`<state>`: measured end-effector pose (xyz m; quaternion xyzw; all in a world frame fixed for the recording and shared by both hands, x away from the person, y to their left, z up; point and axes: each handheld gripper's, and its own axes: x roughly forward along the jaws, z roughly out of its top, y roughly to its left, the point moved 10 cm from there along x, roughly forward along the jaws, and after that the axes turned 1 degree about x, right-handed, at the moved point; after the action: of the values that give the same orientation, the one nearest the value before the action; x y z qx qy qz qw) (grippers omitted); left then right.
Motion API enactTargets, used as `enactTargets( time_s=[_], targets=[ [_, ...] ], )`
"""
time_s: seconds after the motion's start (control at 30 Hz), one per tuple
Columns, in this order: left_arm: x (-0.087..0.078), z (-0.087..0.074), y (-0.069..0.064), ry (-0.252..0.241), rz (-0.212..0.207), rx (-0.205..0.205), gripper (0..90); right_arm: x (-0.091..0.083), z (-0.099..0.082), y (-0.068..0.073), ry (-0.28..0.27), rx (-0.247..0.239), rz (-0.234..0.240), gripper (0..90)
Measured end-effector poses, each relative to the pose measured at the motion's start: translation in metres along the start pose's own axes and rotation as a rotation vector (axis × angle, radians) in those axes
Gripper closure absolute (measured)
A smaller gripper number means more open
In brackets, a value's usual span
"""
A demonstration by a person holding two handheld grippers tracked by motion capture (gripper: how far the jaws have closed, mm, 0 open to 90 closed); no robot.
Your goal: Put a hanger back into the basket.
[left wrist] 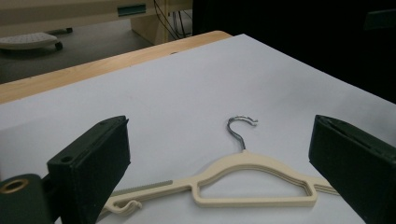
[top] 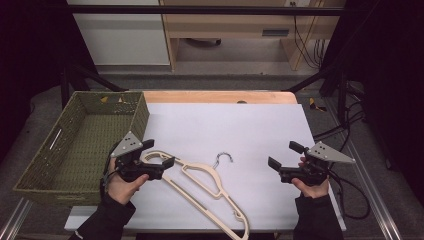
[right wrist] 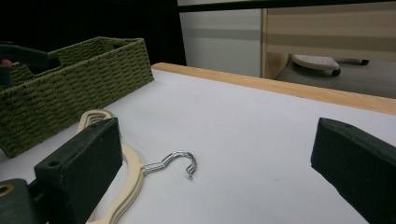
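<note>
The left hand-held gripper (top: 159, 153) is hovering at the near left of the bench (top: 260, 125) with its jaws standing wide apart, and in the left gripper view nothing is lying between them; from above, its jaw tips are sitting right over the left end of the cream hangers (top: 207, 186), though whether they are touching that end cannot be told. The right hand-held gripper (top: 285, 155) is waiting at the near right, also spread wide and gripping nothing, well apart from the hangers. The hangers are lying flat as a small stack on the white sheet covering the bench, running from beside the left hand-held gripper towards the near edge, with the metal hook (top: 224, 158) pointing towards the far side and resting between the two grippers. The woven green basket (top: 45, 150) is sitting at the left edge of the bench, just beside the left hand (top: 122, 186), and its visible floor is showing nothing inside it.
</note>
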<state>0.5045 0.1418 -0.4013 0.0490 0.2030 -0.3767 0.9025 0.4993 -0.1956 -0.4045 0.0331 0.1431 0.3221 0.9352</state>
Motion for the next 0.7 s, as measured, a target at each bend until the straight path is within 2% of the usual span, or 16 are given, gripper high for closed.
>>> enactTargets(
  time_s=[0.2,0.47,0.7],
  targets=[
    [0.022,0.003,-0.013,0.033,-0.022,0.025,5.3,0.0,0.0,0.0,0.003,0.004,0.0,2.5],
    [0.053,0.0,-0.026,0.089,-0.044,0.046,7.0,-0.001,0.0,0.0,0.004,0.006,-0.006,2.6],
    [0.08,-0.003,-0.041,0.121,-0.074,0.046,8.7,-0.001,0.0,0.001,0.001,0.009,-0.001,2.7]
  ],
)
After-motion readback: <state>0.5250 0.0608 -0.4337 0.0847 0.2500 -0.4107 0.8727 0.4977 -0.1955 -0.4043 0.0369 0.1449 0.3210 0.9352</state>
